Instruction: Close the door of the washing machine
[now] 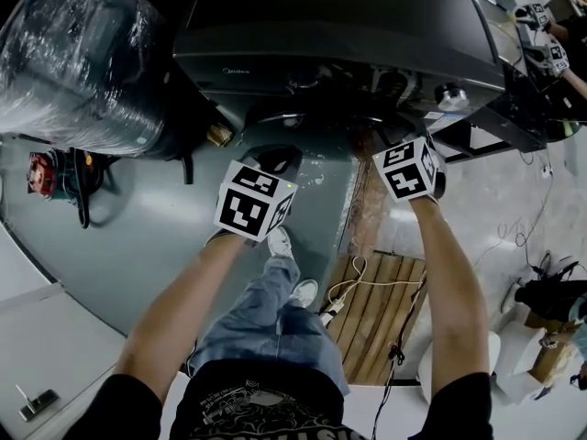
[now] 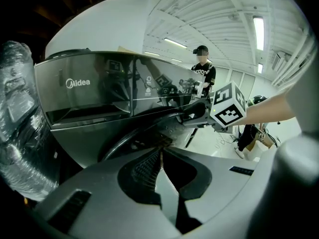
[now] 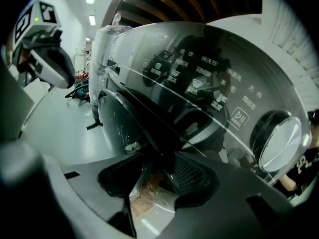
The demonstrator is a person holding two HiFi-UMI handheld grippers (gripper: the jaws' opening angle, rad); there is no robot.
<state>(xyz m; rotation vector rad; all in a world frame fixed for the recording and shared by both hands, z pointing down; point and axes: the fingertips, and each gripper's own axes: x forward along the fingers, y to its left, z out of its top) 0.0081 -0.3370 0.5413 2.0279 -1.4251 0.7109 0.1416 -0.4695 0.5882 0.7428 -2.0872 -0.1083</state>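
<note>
The dark grey front-loading washing machine point(image 1: 330, 35) stands just ahead of me. Its round door point(image 1: 295, 115) lies at or near the front panel; I cannot tell whether it is latched. My left gripper point(image 2: 160, 152) hovers in front of the door's curved rim point(image 2: 122, 143), jaws together with nothing between them. My right gripper point(image 3: 160, 167) is at the door's right edge below the control panel point(image 3: 214, 83), its jaws apart. The dark door edge sits just past the tips, and the pads press on nothing. Each gripper shows in the other's view: right point(image 2: 192, 114), left point(image 3: 50, 66).
A big plastic-wrapped bundle point(image 1: 73, 53) stands left of the machine. A red item point(image 1: 41, 174) lies on the floor beyond it. A wooden pallet point(image 1: 376, 310) with a cable lies by my feet point(image 1: 280, 242). Another person point(image 2: 202, 71) stands farther back.
</note>
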